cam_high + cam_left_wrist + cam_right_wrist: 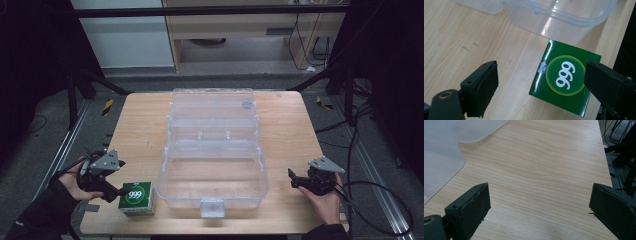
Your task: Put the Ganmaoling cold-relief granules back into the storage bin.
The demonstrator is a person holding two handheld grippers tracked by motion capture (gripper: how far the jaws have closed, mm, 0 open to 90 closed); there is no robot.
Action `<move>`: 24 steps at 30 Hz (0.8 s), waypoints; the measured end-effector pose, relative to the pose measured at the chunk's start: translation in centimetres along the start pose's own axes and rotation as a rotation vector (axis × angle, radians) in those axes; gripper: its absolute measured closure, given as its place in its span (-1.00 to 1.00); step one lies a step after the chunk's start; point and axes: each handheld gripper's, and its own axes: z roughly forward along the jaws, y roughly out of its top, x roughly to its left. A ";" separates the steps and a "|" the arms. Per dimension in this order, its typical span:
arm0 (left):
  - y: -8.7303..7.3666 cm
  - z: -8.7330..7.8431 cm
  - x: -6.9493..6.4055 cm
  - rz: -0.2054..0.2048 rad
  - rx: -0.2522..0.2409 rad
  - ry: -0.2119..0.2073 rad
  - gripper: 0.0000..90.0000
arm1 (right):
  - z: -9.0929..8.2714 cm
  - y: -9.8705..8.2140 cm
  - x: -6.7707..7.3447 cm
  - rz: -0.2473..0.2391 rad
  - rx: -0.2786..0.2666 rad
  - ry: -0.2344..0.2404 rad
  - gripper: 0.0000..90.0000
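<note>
the green box (565,77) sits just ahead of our left gripper (544,87), jaws spread wide, nothing held. our right gripper (539,212), likewise spread and empty, hangs well apart beyond the clear case (212,197).

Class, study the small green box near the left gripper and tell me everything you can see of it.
The green box looks like glossy cardboard, squarish, with white "999" inside a yellow-green ring on top and a small blue mark beside it. It lies flat on the wooden table near the front edge, beside the clear plastic case. The left gripper hovers open over it.

The high view is looking down over the whole table (140,120). Both gripper views are sitting close above it, sharing the clear box (564,17).
</note>
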 end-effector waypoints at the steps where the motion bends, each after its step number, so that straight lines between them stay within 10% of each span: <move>1: 0.0 0.1 -0.1 0.006 0.009 -0.002 -0.75 | 0.0 0.0 0.0 -0.004 0.000 0.000 -0.92; 24: 0.5 2.6 -1.9 0.120 0.141 -0.097 -0.88 | 0.3 -0.3 0.0 -0.025 0.019 -0.004 -0.94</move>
